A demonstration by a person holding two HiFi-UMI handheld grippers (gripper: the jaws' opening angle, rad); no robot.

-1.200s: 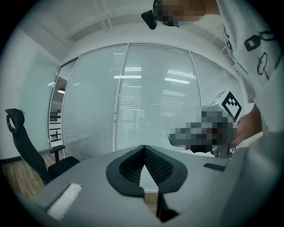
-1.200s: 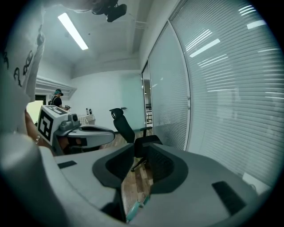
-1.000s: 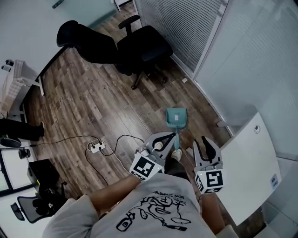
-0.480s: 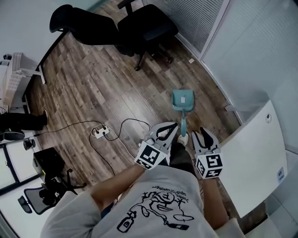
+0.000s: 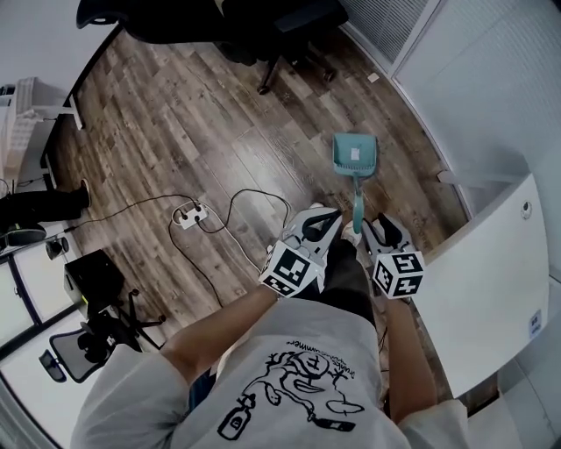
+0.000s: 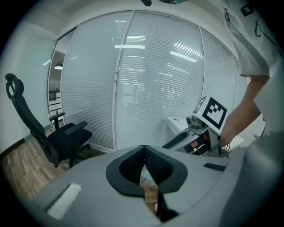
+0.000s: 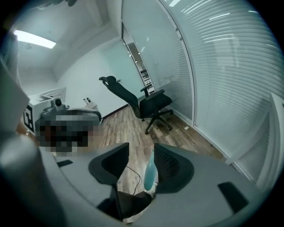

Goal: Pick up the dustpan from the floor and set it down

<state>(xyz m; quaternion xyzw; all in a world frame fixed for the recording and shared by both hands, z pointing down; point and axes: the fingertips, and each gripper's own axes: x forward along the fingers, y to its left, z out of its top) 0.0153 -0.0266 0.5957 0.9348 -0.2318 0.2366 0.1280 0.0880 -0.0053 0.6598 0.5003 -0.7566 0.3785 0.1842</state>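
Observation:
A teal dustpan [image 5: 354,153] lies on the wooden floor, its long handle [image 5: 358,203] pointing back toward me. My right gripper [image 5: 379,226] hangs just right of the handle's near end. Its jaws are open and have just been opening. In the right gripper view the handle [image 7: 150,172] shows in the gap of my right gripper [image 7: 141,153], close to the right pad, with neither pad pressing on it. My left gripper [image 5: 330,217] is just left of the handle. In the left gripper view the tips of my left gripper [image 6: 143,149] meet, with nothing held.
Black office chairs [image 5: 289,26] stand at the far end by the blinds-covered glass wall. A white power strip [image 5: 191,213] with black cables lies to the left. A white desk [image 5: 491,289] is close on the right. Another chair [image 5: 96,342] stands at the lower left.
Both grippers have come down toward the floor and now flank the near end of the dustpan's handle. The right jaws stand wider apart than before.

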